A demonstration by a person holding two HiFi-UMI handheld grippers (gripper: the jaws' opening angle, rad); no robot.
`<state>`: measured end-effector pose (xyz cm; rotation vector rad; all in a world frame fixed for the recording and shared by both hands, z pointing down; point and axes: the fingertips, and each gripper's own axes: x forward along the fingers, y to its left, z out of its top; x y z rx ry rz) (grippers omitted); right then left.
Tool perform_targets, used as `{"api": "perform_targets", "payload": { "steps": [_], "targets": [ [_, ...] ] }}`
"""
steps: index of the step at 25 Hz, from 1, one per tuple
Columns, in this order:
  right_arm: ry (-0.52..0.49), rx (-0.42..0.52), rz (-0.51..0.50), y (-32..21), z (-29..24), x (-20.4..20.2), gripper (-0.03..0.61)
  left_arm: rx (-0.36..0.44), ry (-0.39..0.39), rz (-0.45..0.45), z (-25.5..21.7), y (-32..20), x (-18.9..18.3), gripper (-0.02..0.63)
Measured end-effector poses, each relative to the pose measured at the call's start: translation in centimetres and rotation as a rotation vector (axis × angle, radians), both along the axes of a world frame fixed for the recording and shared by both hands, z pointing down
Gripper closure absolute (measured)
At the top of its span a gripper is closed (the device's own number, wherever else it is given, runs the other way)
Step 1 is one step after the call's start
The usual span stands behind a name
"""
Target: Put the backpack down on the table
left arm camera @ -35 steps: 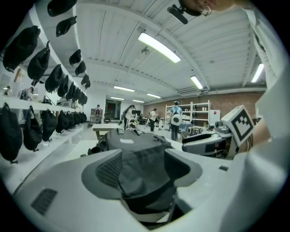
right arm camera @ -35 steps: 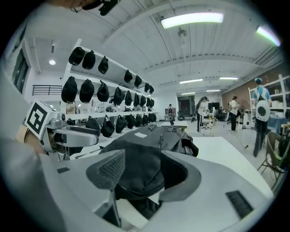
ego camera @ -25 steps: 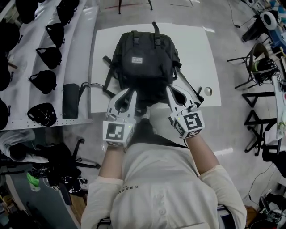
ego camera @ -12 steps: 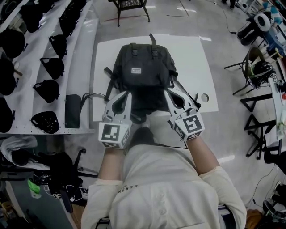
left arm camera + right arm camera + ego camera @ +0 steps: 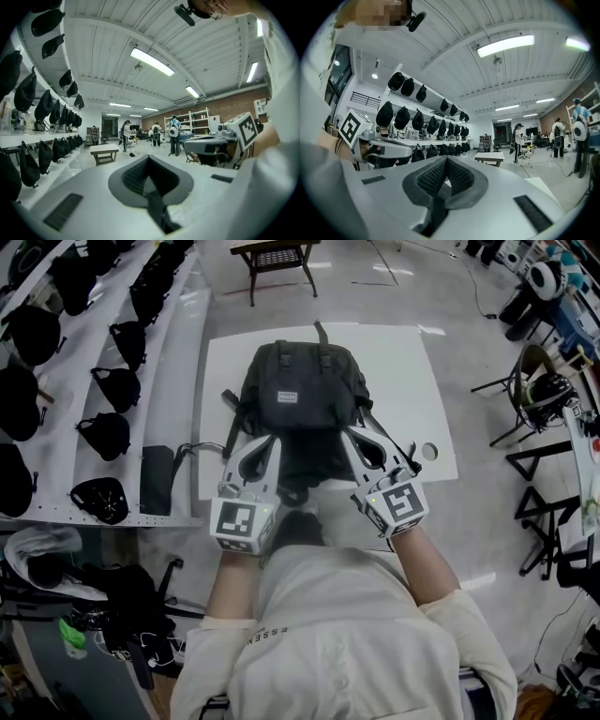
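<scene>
A black backpack (image 5: 300, 395) lies front-up on the white table (image 5: 412, 381), its top handle at the far end and its bottom at the near edge. Its shoulder straps (image 5: 225, 423) trail off to the left. My left gripper (image 5: 273, 439) and right gripper (image 5: 352, 431) flank the pack's lower end, tips at its fabric. Both point level and are shut. In the left gripper view the jaws (image 5: 150, 185) meet with no fabric seen between them. The same holds in the right gripper view (image 5: 444, 185). Neither gripper view shows the backpack.
Shelves with several black bags (image 5: 103, 432) run along the left. A small roll (image 5: 429, 449) sits at the table's right edge. A wooden bench (image 5: 272, 254) stands beyond the table, with metal stands (image 5: 539, 381) to the right. People (image 5: 174, 133) stand far off in the room.
Both grippers have risen slightly beside the pack's lower end. The backpack stays where it lay on the table.
</scene>
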<state>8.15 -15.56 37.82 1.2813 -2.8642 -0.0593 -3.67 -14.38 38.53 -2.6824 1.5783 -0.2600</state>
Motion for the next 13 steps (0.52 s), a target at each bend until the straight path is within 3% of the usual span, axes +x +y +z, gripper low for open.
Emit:
{"api": "perform_targets", "payload": {
  "steps": [7, 13],
  "targets": [
    [-0.06, -0.004, 0.053, -0.1, -0.9, 1.6, 0.565, -0.016, 0.042, 0.02, -0.5, 0.1, 0.6, 0.612],
    [-0.026, 0.013, 0.055, 0.3, -1.2, 2.1, 0.565, -0.009, 0.004, 0.046, -1.0, 0.8, 1.5, 0.611]
  ]
}}
